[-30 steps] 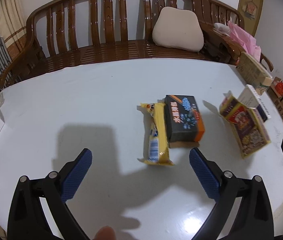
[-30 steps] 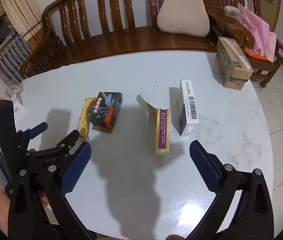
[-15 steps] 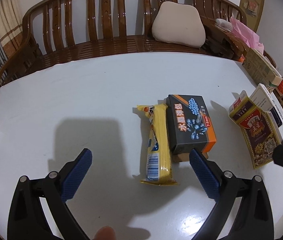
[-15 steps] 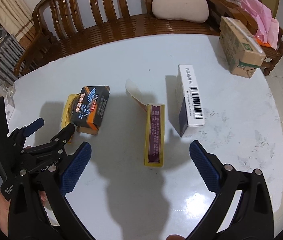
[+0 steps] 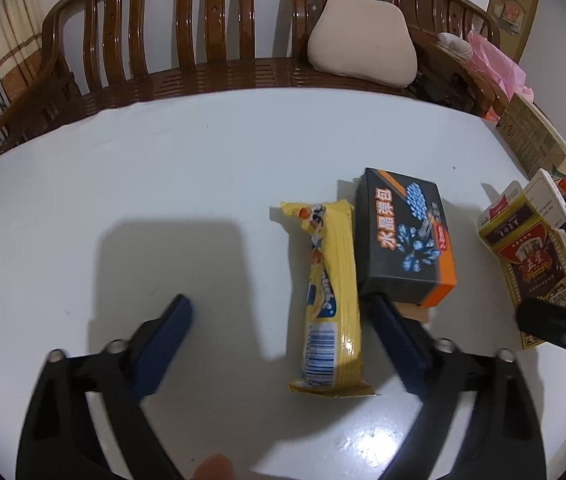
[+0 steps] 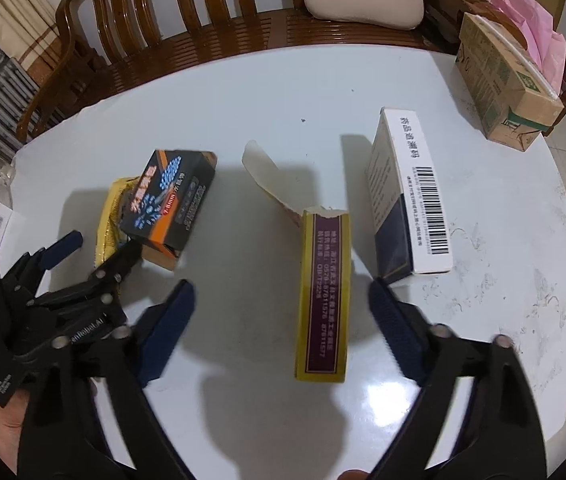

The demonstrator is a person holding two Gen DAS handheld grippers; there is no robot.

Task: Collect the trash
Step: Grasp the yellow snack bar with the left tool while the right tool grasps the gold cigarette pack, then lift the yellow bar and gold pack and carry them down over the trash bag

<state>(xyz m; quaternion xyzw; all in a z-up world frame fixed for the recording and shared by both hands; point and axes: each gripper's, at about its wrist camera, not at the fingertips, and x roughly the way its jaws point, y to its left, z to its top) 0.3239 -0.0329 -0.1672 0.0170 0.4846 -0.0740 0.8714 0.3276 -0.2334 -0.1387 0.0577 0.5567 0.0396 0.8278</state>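
Note:
On the white table (image 5: pixel 183 168) lie a yellow snack wrapper (image 5: pixel 333 300), a black and orange box (image 5: pixel 405 236), an opened yellow and maroon box (image 6: pixel 325 296) and a white and navy box (image 6: pixel 411 196). My left gripper (image 5: pixel 283 344) is open; the yellow wrapper lies between its fingers, nearer the right one. My right gripper (image 6: pixel 283 332) is open around the near end of the yellow and maroon box (image 5: pixel 531 264). The left gripper (image 6: pixel 95 256) also shows in the right wrist view, beside the black box (image 6: pixel 169 200).
A wooden bench (image 5: pixel 203 60) with a beige cushion (image 5: pixel 363 42) stands behind the table. A cardboard carton (image 6: pixel 507 80) and pink paper (image 6: pixel 531 12) are at the far right. The table edge curves along the right side.
Both grippers have moved forward and down toward the table. The wrapper and the maroon box now lie between the open fingers. Nothing has been taken hold of.

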